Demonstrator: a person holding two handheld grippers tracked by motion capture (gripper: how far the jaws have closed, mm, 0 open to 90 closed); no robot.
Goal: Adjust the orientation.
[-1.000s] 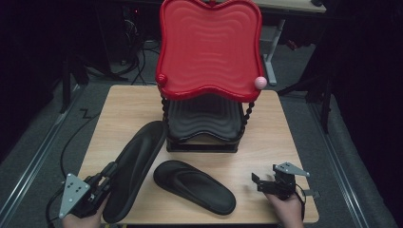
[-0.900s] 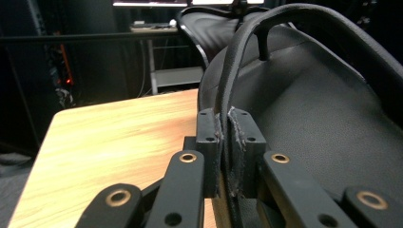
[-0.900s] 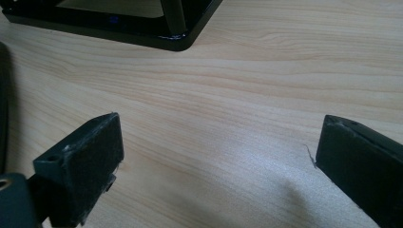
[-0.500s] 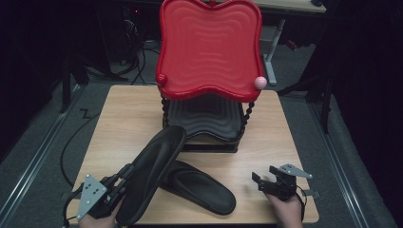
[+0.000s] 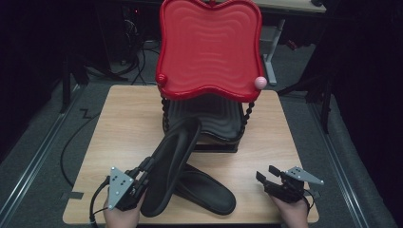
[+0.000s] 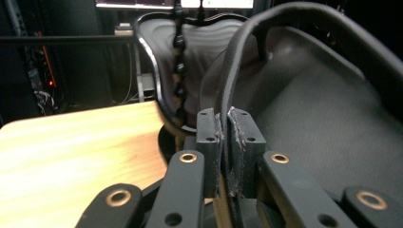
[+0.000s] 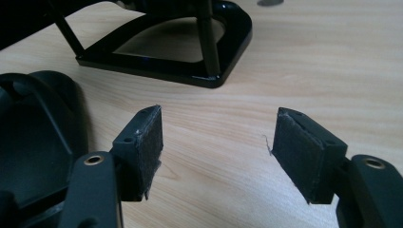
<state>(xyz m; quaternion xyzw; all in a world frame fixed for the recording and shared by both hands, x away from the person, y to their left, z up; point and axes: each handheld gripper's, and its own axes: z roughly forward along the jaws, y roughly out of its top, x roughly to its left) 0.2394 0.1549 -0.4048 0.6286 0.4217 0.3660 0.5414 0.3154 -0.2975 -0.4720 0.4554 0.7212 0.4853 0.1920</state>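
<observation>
We see a wooden surface filling the middle of the high view, and at its centre a two-tier stand whose red tray on top tilts toward us above a black lower tray. Below that, toward the lower middle of the frame, lie two black flip-flops. We have the lifted flip-flop in our left gripper: its jaws are pressed together on the thin edge of the sole, as the left gripper view shows, and its toe end points up at the lower tray, almost touching the rim. The second flip-flop lies flat on the surface, partly under the lifted one. Our right gripper hovers at the lower right of the frame, its jaws having just been narrowing yet standing apart with nothing but bare wood between them. We judge the work about half begun: one flip-flop is picked up and not yet stowed on the stand, the other untouched.
</observation>
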